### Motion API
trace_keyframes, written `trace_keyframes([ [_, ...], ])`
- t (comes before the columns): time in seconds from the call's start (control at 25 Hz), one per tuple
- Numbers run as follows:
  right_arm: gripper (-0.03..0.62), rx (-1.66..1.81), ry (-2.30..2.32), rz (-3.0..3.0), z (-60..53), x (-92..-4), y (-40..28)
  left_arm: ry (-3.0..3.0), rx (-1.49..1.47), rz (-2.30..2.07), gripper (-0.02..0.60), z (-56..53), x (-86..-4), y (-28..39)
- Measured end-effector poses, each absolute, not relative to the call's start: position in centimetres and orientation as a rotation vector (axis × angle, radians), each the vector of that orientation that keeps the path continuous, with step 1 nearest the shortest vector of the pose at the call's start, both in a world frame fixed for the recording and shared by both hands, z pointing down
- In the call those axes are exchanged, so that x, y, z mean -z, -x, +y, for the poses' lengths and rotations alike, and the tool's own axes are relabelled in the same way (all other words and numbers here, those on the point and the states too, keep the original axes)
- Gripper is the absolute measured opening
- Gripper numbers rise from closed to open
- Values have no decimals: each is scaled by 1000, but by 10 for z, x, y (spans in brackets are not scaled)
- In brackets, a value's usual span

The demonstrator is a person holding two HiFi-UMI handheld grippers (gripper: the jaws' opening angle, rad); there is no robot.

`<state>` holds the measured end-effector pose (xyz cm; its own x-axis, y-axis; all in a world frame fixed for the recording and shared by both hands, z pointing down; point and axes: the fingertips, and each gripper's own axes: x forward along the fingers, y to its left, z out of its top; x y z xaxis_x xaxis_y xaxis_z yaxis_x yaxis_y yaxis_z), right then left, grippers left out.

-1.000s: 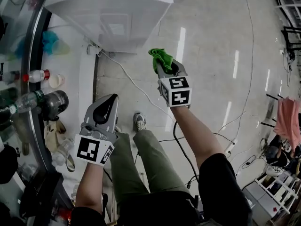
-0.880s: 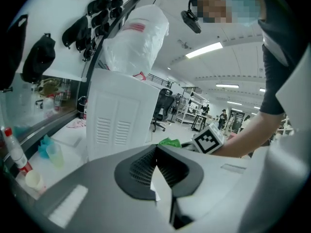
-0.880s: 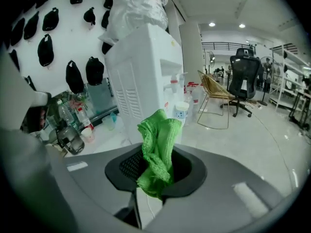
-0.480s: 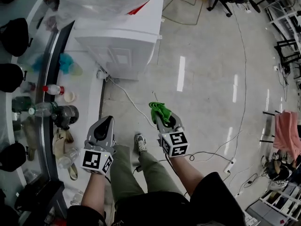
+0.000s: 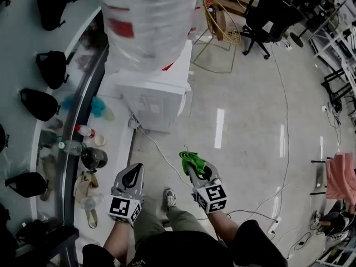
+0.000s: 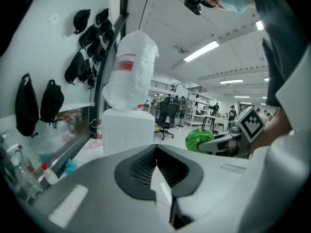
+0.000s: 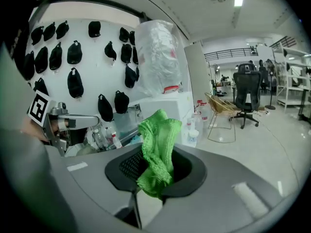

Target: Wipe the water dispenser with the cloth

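One green cloth [image 7: 158, 149] is pinched in the right hand-held gripper [image 5: 194, 168], up off the floor and well apart from the white water dispenser [image 5: 156, 102], which stands at the floor's wall edge. The left hand-held gripper [image 5: 133, 174] is closed on nothing. I'd say wiping hasn't begun; next, the cloth must reach the cabinet.
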<state>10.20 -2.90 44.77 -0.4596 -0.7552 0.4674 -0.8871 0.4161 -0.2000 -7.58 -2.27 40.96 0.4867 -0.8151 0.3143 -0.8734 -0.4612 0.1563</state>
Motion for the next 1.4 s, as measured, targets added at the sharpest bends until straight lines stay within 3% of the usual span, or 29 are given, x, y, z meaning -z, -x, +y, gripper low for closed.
trace_keyframes([
  [0.72,92,-416,-1519,-2558,-5,-311,-119,-2556,-229,-1498,2,17,-313,67],
  [1.4,91,-344,-1454,-2656,3,-275,-107,-2564,-185,-1559,2,23,-280,63],
])
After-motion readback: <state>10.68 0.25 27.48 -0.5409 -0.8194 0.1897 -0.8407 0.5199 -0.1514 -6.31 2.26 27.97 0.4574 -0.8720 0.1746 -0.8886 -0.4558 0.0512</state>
